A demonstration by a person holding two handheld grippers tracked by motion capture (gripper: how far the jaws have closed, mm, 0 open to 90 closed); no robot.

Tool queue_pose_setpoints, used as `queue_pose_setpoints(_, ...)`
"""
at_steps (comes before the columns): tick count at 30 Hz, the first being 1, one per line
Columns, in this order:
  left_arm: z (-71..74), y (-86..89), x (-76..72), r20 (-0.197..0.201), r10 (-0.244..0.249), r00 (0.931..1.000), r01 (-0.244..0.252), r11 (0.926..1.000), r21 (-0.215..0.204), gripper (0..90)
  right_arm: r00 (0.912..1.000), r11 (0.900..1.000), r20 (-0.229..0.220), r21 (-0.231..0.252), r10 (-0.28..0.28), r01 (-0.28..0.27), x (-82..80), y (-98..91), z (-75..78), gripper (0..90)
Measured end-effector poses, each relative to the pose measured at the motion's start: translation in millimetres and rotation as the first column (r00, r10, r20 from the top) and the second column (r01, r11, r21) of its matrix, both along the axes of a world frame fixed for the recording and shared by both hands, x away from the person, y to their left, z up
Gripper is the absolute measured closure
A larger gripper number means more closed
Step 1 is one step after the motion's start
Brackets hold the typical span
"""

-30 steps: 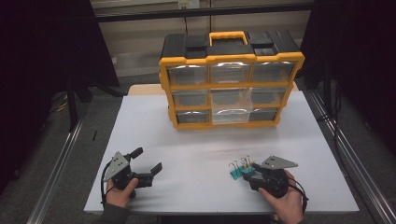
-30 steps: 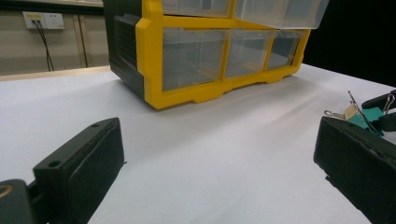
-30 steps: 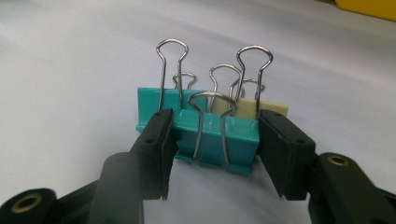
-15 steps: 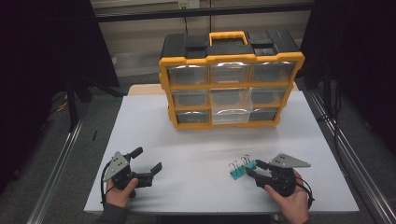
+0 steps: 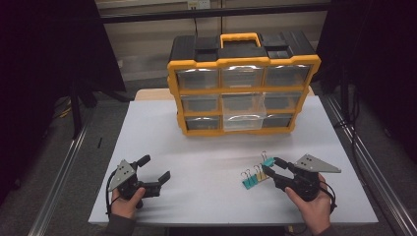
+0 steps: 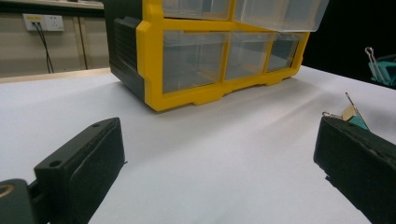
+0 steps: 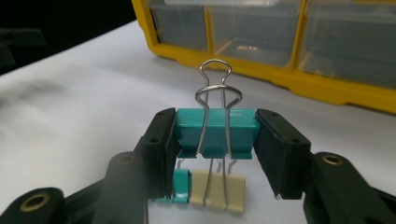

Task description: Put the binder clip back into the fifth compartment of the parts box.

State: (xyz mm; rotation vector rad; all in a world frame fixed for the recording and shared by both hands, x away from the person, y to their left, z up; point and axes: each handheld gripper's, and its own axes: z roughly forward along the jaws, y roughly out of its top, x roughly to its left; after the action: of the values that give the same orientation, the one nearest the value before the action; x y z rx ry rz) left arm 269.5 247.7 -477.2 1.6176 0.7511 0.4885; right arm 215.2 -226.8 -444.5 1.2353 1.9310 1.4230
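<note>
My right gripper [image 5: 271,165] is shut on a teal binder clip [image 5: 268,161], with the pads pressing both ends of its body [image 7: 217,133] and its wire handles pointing up. It hangs just above the white table [image 5: 211,147], near the front right. Below it lie a cream clip [image 7: 217,189] and a smaller teal clip [image 7: 181,186], which show from above as a small pile [image 5: 252,178]. At the front left my left gripper [image 5: 156,167] stands open and low over the table, with nothing between its jaws [image 6: 224,163].
A yellow and black drawer organizer [image 5: 243,83] with clear drawers stands at the back middle of the table. One clear drawer [image 5: 243,110] in its middle column is pulled out. Dark metal frame rails run along both sides of the table.
My right gripper has risen a little and drifted right with the teal clip, lifting it off the pile. The left gripper has stayed put.
</note>
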Motion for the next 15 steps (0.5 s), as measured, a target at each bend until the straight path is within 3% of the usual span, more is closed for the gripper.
queue_pose_setpoints(11, 0.2, -0.3, -0.2, -0.002, -0.003, 1.0000, 0.003, 1.0000, -0.005, 1.9, 0.9957, 0.9990, 0.092, 0.043, -0.010, 0.006, 8.6, 2.0, 24.4, 50.4)
queue_pose_setpoints(15, 0.3, -0.2, -0.1, -0.001, -0.005, 1.0000, 0.005, 1.0000, -0.003, 1.8, 0.9942, 0.9986, 0.107, 0.053, -0.008, 0.002, 10.4, 2.3, 31.8, 50.4)
